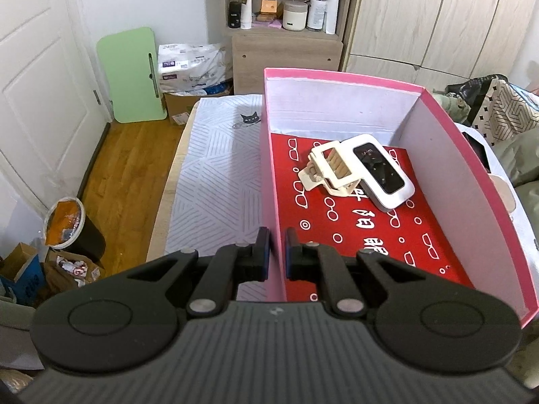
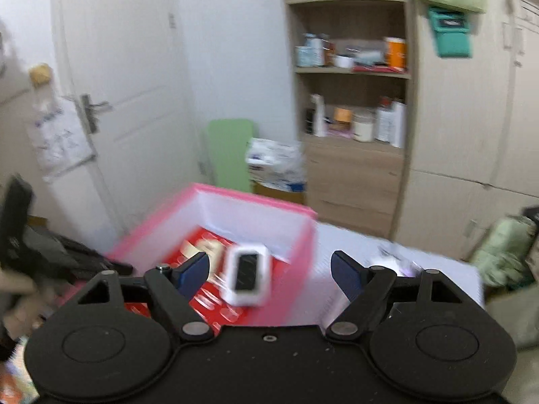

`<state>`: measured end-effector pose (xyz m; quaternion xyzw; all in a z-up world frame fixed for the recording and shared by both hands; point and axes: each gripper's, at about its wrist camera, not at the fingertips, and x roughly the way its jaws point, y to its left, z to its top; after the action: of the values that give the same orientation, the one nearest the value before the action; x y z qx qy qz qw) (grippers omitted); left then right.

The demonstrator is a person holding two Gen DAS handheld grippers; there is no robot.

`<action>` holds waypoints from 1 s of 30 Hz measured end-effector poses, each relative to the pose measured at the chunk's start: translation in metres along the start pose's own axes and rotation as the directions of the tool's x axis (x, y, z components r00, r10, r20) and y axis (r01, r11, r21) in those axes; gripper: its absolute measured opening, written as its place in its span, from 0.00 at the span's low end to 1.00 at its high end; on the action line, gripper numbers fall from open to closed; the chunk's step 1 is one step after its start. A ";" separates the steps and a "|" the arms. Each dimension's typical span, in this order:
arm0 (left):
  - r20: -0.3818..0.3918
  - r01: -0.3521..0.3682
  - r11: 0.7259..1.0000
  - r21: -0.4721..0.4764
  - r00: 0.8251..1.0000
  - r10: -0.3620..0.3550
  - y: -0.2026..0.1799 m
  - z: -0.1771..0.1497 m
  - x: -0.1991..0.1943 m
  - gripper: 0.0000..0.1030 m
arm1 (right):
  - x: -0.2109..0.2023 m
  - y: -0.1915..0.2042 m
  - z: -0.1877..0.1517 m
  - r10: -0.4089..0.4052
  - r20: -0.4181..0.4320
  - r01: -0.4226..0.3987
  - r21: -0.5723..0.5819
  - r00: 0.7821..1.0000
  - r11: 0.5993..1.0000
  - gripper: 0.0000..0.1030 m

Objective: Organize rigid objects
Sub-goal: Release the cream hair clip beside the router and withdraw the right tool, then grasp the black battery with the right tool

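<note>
Inside the pink box [image 1: 471, 181], resting on the red liner: rigid white device [image 1: 382, 175], likely light, slick, graspable across narrow sides. Left tongs [image 1: 277, 252] pinching the box wall; right tongs [image 2: 269, 274] spread, empty.

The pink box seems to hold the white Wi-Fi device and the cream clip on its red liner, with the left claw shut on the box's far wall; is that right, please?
Not quite: the left claw is shut on the pink box's near wall, as the left wrist view shows. The white Wi-Fi device and cream clip do lie on the red liner.
</note>
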<state>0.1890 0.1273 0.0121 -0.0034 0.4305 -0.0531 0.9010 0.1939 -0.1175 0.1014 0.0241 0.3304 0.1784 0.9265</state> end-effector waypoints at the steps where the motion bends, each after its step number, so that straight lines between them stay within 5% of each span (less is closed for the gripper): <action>1: 0.005 -0.008 1.000 0.003 1.000 0.008 -0.001 -0.001 0.000 0.08 | 0.000 -0.008 -0.008 -0.015 -0.012 0.015 0.032 1.000 0.999 0.80; 9: 0.019 -0.031 1.000 0.006 0.999 0.031 -0.005 -0.004 -0.002 0.08 | 0.022 -0.060 -0.079 -0.054 -0.154 0.087 0.216 0.987 0.973 0.80; 20: 0.045 -0.097 0.991 0.087 0.995 0.094 -0.020 -0.012 0.001 0.08 | 0.055 -0.042 -0.105 -0.109 -0.245 0.117 0.016 0.963 0.993 0.83; 25: 0.036 -0.073 0.994 0.083 0.997 0.070 -0.014 -0.011 0.003 0.08 | 0.070 -0.038 -0.106 -0.135 -0.276 0.126 -0.051 0.952 0.991 0.84; 30: 0.030 -0.032 0.998 0.057 0.999 0.030 -0.007 -0.011 0.004 0.08 | 0.074 -0.043 -0.109 -0.109 -0.222 0.111 -0.004 0.969 0.994 0.84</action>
<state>0.1822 0.1208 0.0021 0.0285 0.4157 -0.0516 0.9076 0.1926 -0.1404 -0.0356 -0.0104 0.4334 0.1270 0.8922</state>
